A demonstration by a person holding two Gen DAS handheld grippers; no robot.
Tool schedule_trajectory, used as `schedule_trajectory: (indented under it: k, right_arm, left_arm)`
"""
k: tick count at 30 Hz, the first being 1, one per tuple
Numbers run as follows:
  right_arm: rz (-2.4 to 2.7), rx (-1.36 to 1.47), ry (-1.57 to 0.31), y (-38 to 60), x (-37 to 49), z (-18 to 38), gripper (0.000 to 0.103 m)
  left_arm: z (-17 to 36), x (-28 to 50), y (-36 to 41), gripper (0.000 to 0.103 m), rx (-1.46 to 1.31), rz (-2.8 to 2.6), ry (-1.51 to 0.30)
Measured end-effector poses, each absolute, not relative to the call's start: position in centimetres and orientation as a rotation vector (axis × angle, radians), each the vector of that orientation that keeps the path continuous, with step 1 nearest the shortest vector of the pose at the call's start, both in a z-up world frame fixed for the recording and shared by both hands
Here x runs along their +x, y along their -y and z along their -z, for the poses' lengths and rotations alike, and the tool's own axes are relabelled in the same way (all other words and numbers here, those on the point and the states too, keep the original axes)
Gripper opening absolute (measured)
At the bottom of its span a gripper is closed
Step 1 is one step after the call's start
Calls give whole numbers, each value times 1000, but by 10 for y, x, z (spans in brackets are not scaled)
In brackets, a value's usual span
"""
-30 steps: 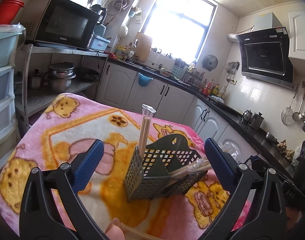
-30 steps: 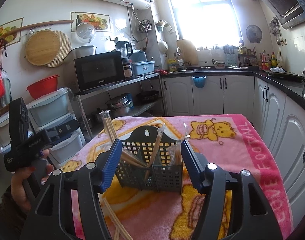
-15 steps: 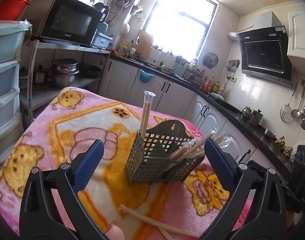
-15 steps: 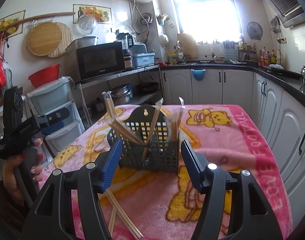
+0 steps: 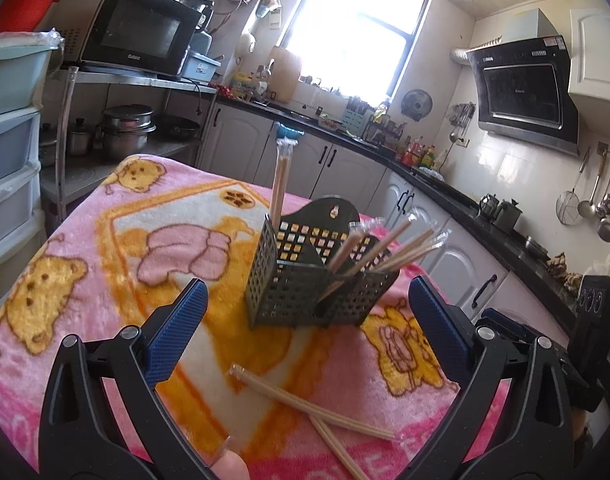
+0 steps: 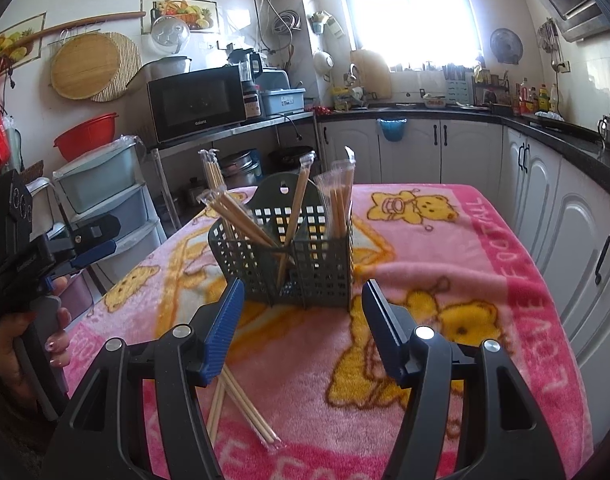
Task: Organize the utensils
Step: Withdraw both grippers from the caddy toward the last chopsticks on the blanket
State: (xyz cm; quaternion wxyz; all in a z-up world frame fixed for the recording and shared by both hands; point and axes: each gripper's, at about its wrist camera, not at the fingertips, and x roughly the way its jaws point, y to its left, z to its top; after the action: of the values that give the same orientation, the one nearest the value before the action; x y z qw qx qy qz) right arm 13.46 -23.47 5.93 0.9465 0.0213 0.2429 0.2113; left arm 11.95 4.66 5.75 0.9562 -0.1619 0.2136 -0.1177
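A dark green perforated utensil basket (image 5: 317, 284) (image 6: 293, 264) stands upright on the pink blanket (image 5: 105, 264), with plastic-wrapped wooden chopsticks (image 6: 337, 196) sticking out of its compartments. One pair of loose wrapped chopsticks (image 5: 309, 404) (image 6: 245, 404) lies crossed on the blanket in front of the basket. My left gripper (image 5: 307, 328) is open and empty, held back from the basket above the loose chopsticks. My right gripper (image 6: 303, 324) is also open and empty, short of the basket, with the loose chopsticks under its left finger. In the right wrist view a hand holds the left gripper (image 6: 99, 238) at the far left.
The blanket-covered table has edges on all sides; white cabinets (image 6: 577, 216) run along its right. A metal shelf with a microwave (image 6: 197, 100) and pots, and plastic drawers (image 6: 105, 200), stand to its left. A dark counter (image 5: 465, 208) curves behind it.
Both grippers have drawn back from the basket and sunk a little. The basket now looks farther off, and the loose chopsticks on the blanket have come into full view.
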Motion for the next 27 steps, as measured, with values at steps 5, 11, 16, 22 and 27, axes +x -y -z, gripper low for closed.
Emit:
schedule_trajectory:
  k: [5, 11, 16, 22, 27]
  right_arm:
    - [-435, 40, -514, 237, 128, -51, 59]
    - [-445, 34, -546, 238, 121, -39, 59]
    - [-459, 6, -589, 235, 115, -23, 59]
    - [-479, -7, -641, 233, 108, -5, 59]
    - [-515, -15, -689, 230, 103, 10, 56]
  left_arm:
    - [-49, 113, -42, 93, -335, 240, -456]
    - [-41, 105, -37, 93, -332, 242, -478]
    - [-26, 95, -26, 93, -320, 261, -524]
    - [-8, 87, -19, 93, -321, 274, -579]
    - [1, 80, -16, 92, -311, 282, -606]
